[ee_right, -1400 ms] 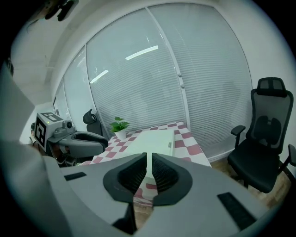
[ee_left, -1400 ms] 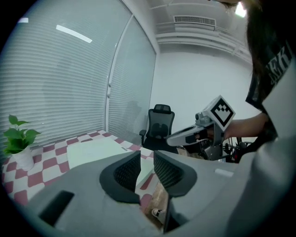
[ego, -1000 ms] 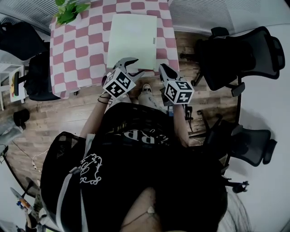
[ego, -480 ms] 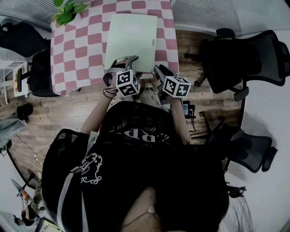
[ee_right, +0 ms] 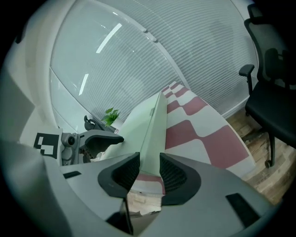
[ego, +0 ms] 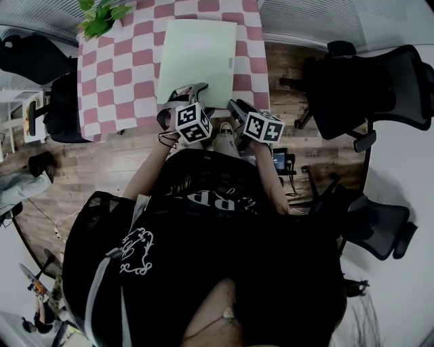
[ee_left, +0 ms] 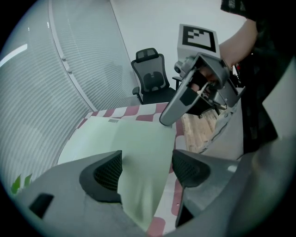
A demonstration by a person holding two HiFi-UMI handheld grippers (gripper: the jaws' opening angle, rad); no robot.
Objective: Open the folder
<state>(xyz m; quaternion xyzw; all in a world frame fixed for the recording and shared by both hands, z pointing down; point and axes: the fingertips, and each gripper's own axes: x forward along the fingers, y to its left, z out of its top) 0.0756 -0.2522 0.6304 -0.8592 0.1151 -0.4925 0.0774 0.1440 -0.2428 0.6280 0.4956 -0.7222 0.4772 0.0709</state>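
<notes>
The pale green folder [ego: 196, 54] lies shut and flat on the pink-and-white checkered table [ego: 122, 68]. My left gripper [ego: 184, 95] hovers over the folder's near edge with its jaws wide open. In the left gripper view the folder [ee_left: 134, 139] runs under the gap between the pads [ee_left: 104, 173], which are not touching it. My right gripper [ego: 235, 107] is at the folder's near right corner. In the right gripper view its jaws [ee_right: 149, 173] stand a narrow gap apart, with the folder's edge [ee_right: 150, 115] lined up just beyond them.
A potted plant [ego: 102, 17] stands at the table's far left corner. Black office chairs [ego: 366, 81] stand on the wood floor to the right, and another [ego: 61, 112] is at the table's left side. I stand at the table's near edge.
Both grippers have come down and forward to the folder's near edge. The left one rolled and its jaws now stand wider.
</notes>
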